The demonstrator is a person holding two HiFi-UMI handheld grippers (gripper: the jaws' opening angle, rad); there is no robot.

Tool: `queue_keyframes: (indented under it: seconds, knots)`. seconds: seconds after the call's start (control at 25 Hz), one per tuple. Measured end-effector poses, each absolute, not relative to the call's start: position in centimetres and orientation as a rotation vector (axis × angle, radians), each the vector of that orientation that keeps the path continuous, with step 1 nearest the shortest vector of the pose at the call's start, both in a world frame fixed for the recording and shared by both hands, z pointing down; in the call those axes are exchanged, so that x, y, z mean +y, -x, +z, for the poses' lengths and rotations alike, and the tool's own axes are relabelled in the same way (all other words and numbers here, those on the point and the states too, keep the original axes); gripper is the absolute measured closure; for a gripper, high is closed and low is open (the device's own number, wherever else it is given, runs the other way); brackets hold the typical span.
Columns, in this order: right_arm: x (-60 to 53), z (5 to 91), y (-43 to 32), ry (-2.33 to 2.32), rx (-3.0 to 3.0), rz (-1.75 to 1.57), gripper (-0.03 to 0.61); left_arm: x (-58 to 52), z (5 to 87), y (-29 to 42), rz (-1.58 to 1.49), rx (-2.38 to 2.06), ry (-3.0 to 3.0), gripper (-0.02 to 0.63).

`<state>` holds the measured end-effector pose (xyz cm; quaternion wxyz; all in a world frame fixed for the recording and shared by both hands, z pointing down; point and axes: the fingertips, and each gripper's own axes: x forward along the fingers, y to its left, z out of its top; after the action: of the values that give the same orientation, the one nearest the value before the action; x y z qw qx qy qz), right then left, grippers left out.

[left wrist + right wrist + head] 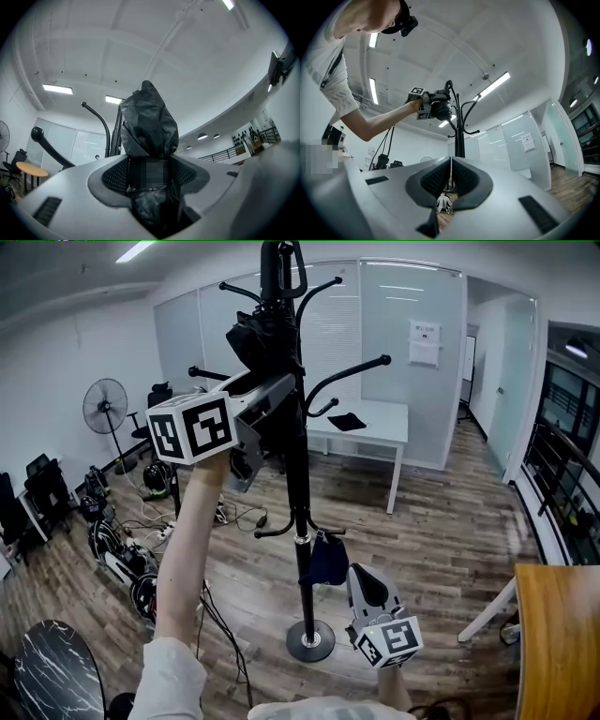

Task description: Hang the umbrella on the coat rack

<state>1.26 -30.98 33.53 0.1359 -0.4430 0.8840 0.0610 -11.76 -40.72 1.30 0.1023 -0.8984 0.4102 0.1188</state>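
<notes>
The black coat rack (298,493) stands mid-room on a round base. My left gripper (274,390) is raised near the rack's top and is shut on the folded black umbrella (257,341), which sits against the pole among the upper hooks. A black loop (292,266) shows above it at the pole's tip. In the left gripper view the umbrella (149,131) fills the gap between the jaws of the gripper (150,177), with a curved hook (97,118) behind it. Low beside the base, my right gripper (366,585) is shut on nothing; its own view shows the jaws (451,177) pressed together and the rack (459,123) beyond.
A dark blue item (328,561) hangs on a lower hook. A white desk (380,426) stands behind the rack, a fan (105,407) at the left wall. Cables and gear (122,554) litter the left floor. A wooden table (558,638) is at right, a dark round table (52,673) at lower left.
</notes>
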Motion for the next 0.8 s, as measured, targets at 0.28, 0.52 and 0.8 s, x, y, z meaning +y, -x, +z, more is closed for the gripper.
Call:
queue_keyframes:
  seconds: [0.28, 0.52, 0.8]
  knots:
    - [-31.4, 33.9, -1.4, 1.283, 2.563, 0.160, 0.546, -40.2, 1.2, 11.0, 0.371, 1.091, 2.800, 0.333]
    - [-31.7, 34.2, -2.3, 1.292, 2.531, 0.143, 0.546, -41.2, 0.8, 11.8, 0.341, 1.162, 2.756, 0.333]
    - [-32.2, 34.5, -2.5, 1.291, 2.530, 0.113, 0.546, -42.5, 1.7, 13.0, 0.347, 1.210, 2.760, 0.333]
